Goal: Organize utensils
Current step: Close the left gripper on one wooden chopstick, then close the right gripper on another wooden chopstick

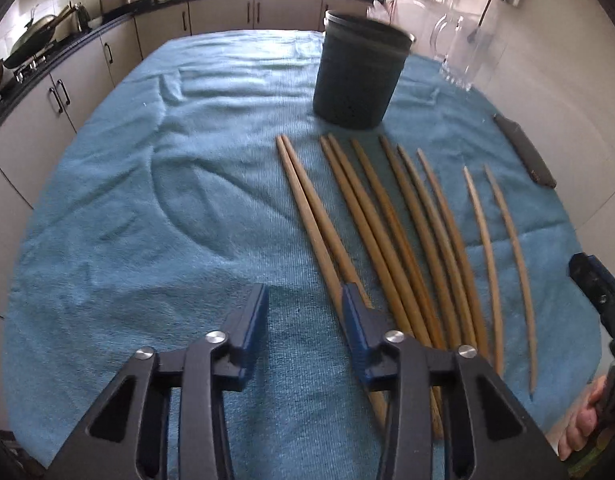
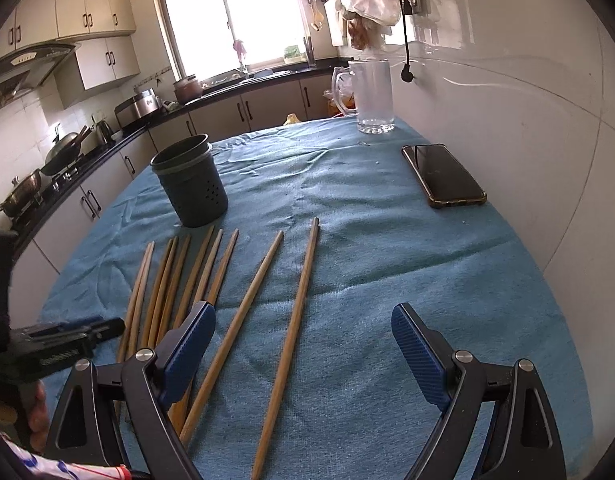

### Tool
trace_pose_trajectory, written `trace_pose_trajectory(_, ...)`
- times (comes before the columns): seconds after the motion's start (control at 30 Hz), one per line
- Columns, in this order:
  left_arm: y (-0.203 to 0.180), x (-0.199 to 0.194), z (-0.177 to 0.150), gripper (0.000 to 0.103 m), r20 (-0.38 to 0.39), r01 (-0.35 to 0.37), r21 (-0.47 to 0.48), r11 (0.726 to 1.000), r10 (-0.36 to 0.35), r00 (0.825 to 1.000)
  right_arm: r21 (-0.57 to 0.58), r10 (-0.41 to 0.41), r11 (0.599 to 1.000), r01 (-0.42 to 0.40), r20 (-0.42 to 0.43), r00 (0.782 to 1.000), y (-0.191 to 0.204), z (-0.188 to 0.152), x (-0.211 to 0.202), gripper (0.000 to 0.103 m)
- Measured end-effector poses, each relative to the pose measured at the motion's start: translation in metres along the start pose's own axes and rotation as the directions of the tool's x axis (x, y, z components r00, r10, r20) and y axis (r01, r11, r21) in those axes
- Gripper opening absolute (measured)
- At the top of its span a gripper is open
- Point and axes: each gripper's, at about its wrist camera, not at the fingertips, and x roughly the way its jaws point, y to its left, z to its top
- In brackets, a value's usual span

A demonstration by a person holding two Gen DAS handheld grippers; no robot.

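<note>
No brand or lettering you can really read here; there's pale print on the black rig by your left hand, but it's too blurry to make out. Your left gripper [image 1: 305, 312] is partly spread over bare blue towel [image 1: 147, 200], nothing between the pads, its right finger overlapping the leftmost chopsticks [image 1: 371, 224]. Your right gripper [image 2: 303, 344] is wide apart and empty above the two rightmost sticks. The dark perforated utensil holder [image 2: 191, 180] stands upright just beyond the row. A phone [image 2: 443, 176] and glass pitcher [image 2: 371, 96] sit near the wall.
</note>
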Motion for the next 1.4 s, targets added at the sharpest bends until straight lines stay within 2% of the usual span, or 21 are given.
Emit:
trace_pose_trajectory(0.23,-0.003,0.011,0.009,0.035,-0.016,-0.036,0.001,0.999,0.036,0.999,0.008,0.004,1.0,-0.004,-0.024,1.0,-0.003,-0.002,0.006,0.092)
trace_pose_trajectory(0.3,-0.003,0.012,0.011,0.026,-0.018,-0.041,0.007,0.999,0.041,0.999,0.011,0.004,1.0,-0.003,-0.035,0.999,-0.004,-0.001,0.007,0.092)
trace_pose_trajectory(0.33,-0.001,0.012,0.012,0.014,-0.022,-0.037,0.003,0.999,0.037,0.999,0.012,0.004,1.0,-0.004,-0.04,0.999,-0.005,-0.001,0.007,0.092)
trace_pose_trajectory(0.37,0.001,0.012,0.012,0.01,-0.026,-0.033,-0.001,0.999,0.033,0.999,0.01,0.003,1.0,-0.003,-0.047,0.999,-0.005,0.0,0.008,0.092)
trace_pose_trajectory(0.5,0.016,0.009,0.011,0.008,-0.048,-0.005,-0.052,0.999,0.003,0.999,0.001,0.032,0.999,-0.032,-0.103,0.994,-0.008,0.004,0.018,0.09)
trace_pose_trajectory(0.6,0.028,0.006,0.009,0.008,-0.087,0.024,-0.091,0.996,-0.032,0.996,-0.013,0.082,0.996,-0.086,-0.178,0.981,-0.007,0.013,0.032,0.079)
trace_pose_trajectory(0.67,0.036,0.003,0.009,0.008,-0.122,0.036,-0.118,0.992,-0.05,0.991,-0.025,0.084,0.995,-0.092,-0.221,0.972,-0.006,0.02,0.043,0.073)
trace_pose_trajectory(0.77,0.041,-0.001,0.013,0.008,-0.147,0.073,-0.123,0.99,-0.091,0.985,-0.055,0.058,0.996,-0.074,-0.259,0.964,-0.006,0.03,0.06,0.07)
trace_pose_trajectory(0.93,0.04,-0.001,0.027,0.008,-0.126,0.034,-0.076,0.997,-0.044,0.991,-0.084,0.021,0.995,-0.052,-0.333,0.943,-0.005,0.041,0.09,0.062)
trace_pose_trajectory(1.0,0.036,0.004,0.037,0.009,-0.134,0.025,-0.049,0.998,-0.032,0.99,-0.076,0.027,0.995,-0.058,-0.363,0.931,-0.005,0.045,0.101,0.059)
trace_pose_trajectory(1.17,0.035,0.033,0.061,0.009,-0.176,-0.008,0.002,1.0,0.008,0.984,-0.09,0.014,0.995,-0.053,-0.389,0.921,-0.003,0.056,0.116,0.053)
trace_pose_trajectory(1.23,0.037,0.038,0.068,0.009,-0.163,-0.004,0.004,1.0,0.005,0.987,-0.096,0.007,0.994,-0.049,-0.399,0.917,-0.001,0.059,0.121,0.049)
trace_pose_trajectory(1.4,0.042,0.048,0.083,0.009,-0.188,0.011,-0.007,1.0,-0.012,0.982,-0.139,-0.031,0.99,-0.031,-0.421,0.907,0.007,0.071,0.136,0.042)
